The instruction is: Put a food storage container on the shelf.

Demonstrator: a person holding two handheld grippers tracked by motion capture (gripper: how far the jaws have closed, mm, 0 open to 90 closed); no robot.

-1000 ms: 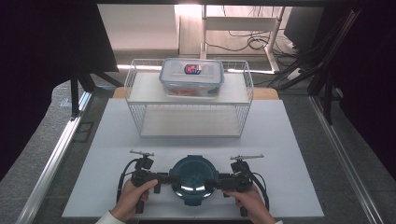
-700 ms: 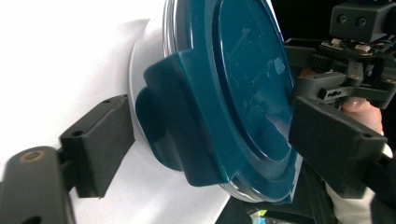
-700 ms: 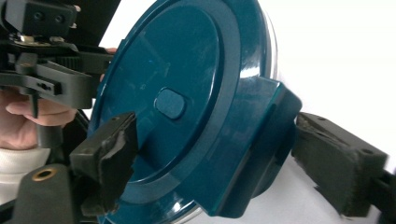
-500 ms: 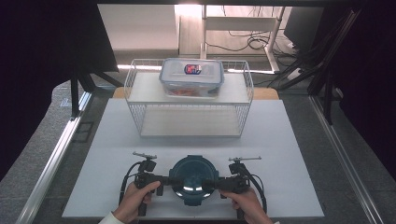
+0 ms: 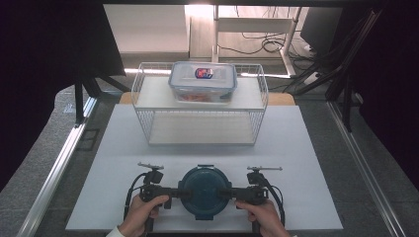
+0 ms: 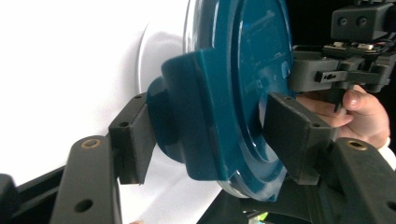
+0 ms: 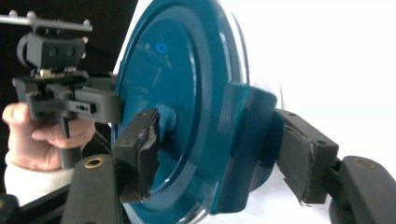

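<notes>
Both pairs of jaws have just been closing on the round teal lid (image 5: 204, 191), which has not shifted. Left hand-held gripper (image 5: 174, 192) straddles its left latch tab, pads barely touching; right hand-held gripper (image 5: 232, 193) clamps the right tab. Lid lies on the white table (image 5: 306, 163), before the wire basket (image 5: 200, 111).

A round lid (image 5: 203, 191) is set at the near edge of the bench (image 5: 316, 163), between the left gripper (image 5: 174, 192) and the right gripper (image 5: 228, 193). Behind it a wire basket (image 5: 148, 116) is placed, with a lidded box (image 5: 202, 81) on its shelf.
</notes>
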